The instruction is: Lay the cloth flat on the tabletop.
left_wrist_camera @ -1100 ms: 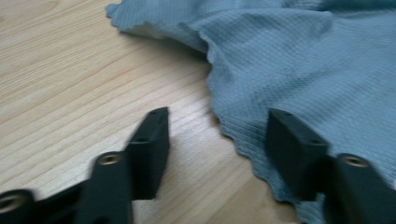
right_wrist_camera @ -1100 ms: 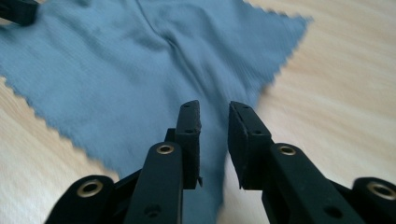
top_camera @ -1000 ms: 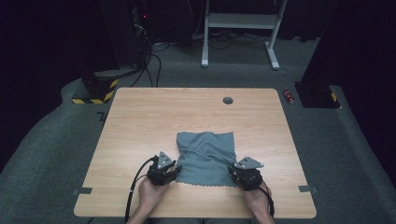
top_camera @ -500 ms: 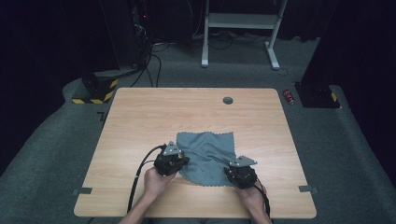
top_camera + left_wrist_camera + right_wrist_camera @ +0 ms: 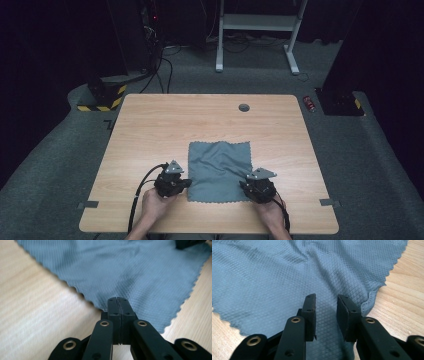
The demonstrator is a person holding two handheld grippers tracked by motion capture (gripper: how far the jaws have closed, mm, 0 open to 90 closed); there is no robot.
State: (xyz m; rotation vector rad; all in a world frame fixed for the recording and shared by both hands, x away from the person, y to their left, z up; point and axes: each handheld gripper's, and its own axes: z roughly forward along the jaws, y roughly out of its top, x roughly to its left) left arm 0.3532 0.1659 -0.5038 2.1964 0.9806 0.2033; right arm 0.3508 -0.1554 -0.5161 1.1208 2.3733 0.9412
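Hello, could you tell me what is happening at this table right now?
A person holds a gripper in each hand at the near corners of a grey-blue cloth lying flat on the wooden table. The left gripper has its fingers shut together at the cloth's near left corner. The right gripper, its fingers just opening, stands open over the near right corner.
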